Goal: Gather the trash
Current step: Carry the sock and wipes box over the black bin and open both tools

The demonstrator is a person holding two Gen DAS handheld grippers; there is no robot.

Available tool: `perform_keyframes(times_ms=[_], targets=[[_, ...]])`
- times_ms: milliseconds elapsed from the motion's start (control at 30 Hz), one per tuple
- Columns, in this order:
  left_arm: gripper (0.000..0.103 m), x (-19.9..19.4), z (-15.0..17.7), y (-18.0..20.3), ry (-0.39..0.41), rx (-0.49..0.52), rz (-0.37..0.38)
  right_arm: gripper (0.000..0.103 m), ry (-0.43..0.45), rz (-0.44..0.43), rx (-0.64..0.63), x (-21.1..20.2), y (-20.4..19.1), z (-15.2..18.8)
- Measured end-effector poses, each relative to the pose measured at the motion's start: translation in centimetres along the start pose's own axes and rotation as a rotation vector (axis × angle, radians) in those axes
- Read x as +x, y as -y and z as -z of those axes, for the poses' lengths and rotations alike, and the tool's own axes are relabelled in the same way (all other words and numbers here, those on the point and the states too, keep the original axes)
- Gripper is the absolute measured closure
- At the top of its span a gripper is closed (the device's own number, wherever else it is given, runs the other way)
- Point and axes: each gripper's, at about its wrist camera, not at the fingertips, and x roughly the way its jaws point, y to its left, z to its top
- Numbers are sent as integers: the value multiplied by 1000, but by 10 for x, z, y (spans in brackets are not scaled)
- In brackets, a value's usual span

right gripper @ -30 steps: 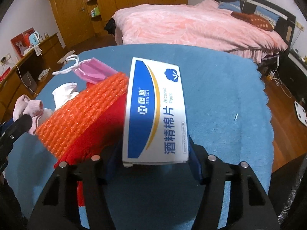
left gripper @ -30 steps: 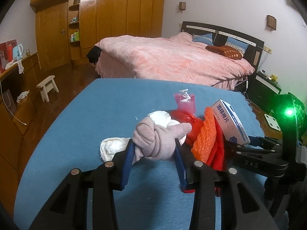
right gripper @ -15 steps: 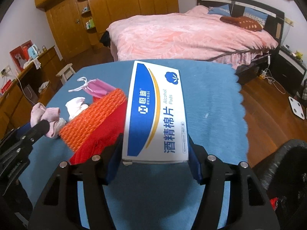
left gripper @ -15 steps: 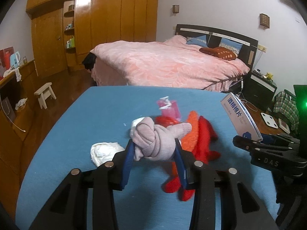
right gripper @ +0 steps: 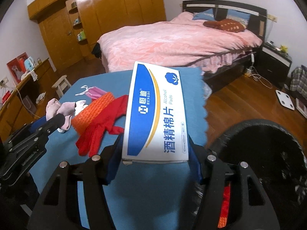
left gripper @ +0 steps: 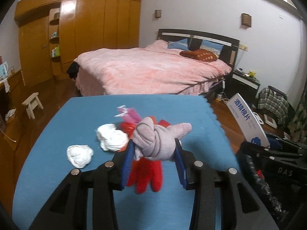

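Observation:
My left gripper (left gripper: 154, 147) is shut on a knotted pink sock (left gripper: 157, 140), held above the blue table (left gripper: 76, 118). Under it lie a red glove (left gripper: 147, 174), two crumpled white tissues (left gripper: 112, 138) and a pink mask (left gripper: 130, 115). My right gripper (right gripper: 154, 143) is shut on a white and blue alcohol pads box (right gripper: 155, 113), near the table's scalloped right edge. An orange mesh (right gripper: 94, 109) lies on the red glove (right gripper: 99, 130). A black-lined trash bin (right gripper: 268, 153) opens at the lower right. The left wrist view also catches the box (left gripper: 247, 122) at its right.
A pink bed (left gripper: 153, 72) stands beyond the table, with a wooden wardrobe (left gripper: 86, 28) behind it. A small white stool (left gripper: 31, 103) is on the floor at left. Wooden floor (right gripper: 239, 99) with a white scale (right gripper: 285, 99) lies right of the table.
Both grippers rose and drew back toward the table's right edge, keeping the sock and the box. The glove and mesh stayed on the table. The black bin came into the right wrist view.

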Motion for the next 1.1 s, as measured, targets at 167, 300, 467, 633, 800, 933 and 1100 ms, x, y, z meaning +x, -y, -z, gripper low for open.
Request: perform_keyframes(times_ms=[167, 300, 467, 633, 800, 933, 1100], targets=[[63, -7, 0, 28, -2, 26, 59, 44, 17, 47, 31, -29, 27, 15], [63, -13, 2, 55, 4, 64, 111, 44, 26, 78, 69, -48, 50, 27], [63, -21, 2, 95, 8, 112, 186, 44, 40, 117, 108, -71, 77, 41], [63, -27, 3, 129, 12, 152, 248, 46, 54, 158, 137, -91, 101, 54], [63, -27, 7, 163, 3, 191, 297, 48, 27, 198, 171, -99, 129, 71], [63, -18, 14, 185, -33, 211, 330, 47, 0, 226, 207, -98, 152, 87], [62, -13, 19, 208, -56, 251, 363, 32, 27, 248, 274, -108, 175, 96]])
